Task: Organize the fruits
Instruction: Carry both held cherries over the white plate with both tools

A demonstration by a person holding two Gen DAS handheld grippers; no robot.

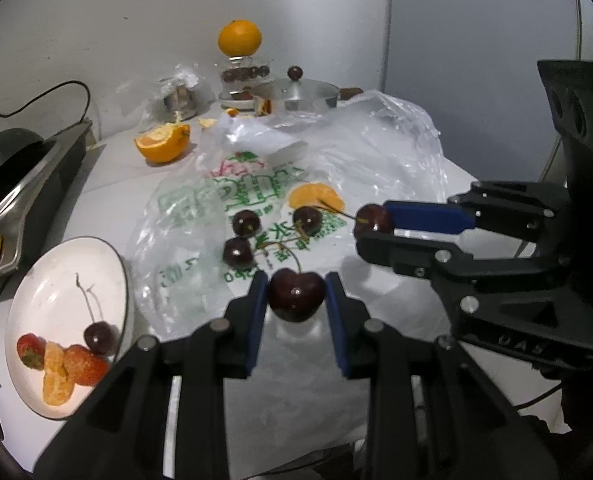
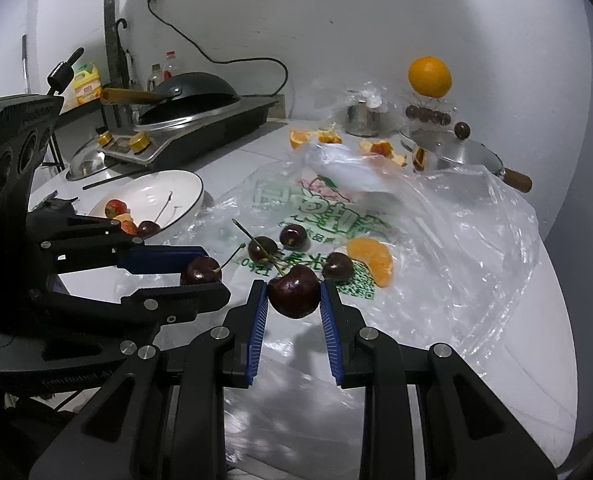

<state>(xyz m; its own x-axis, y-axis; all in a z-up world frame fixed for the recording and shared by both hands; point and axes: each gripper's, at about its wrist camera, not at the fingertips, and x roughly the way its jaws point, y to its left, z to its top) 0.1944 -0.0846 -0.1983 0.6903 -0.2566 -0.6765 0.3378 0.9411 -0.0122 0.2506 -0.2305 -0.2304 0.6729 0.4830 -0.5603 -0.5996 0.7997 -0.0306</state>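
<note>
Dark glossy red cherry (image 1: 296,294) sits clamped in the left gripper (image 1: 296,296), stem slanting up and away; the right gripper (image 2: 294,296) pinches another round dark cherry (image 2: 295,291), both above the printed plastic bag (image 1: 224,200) on the bench

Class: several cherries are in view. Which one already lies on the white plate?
The cherry beside the strawberries; two others are held in claws, three lie on the plastic bag.
</note>
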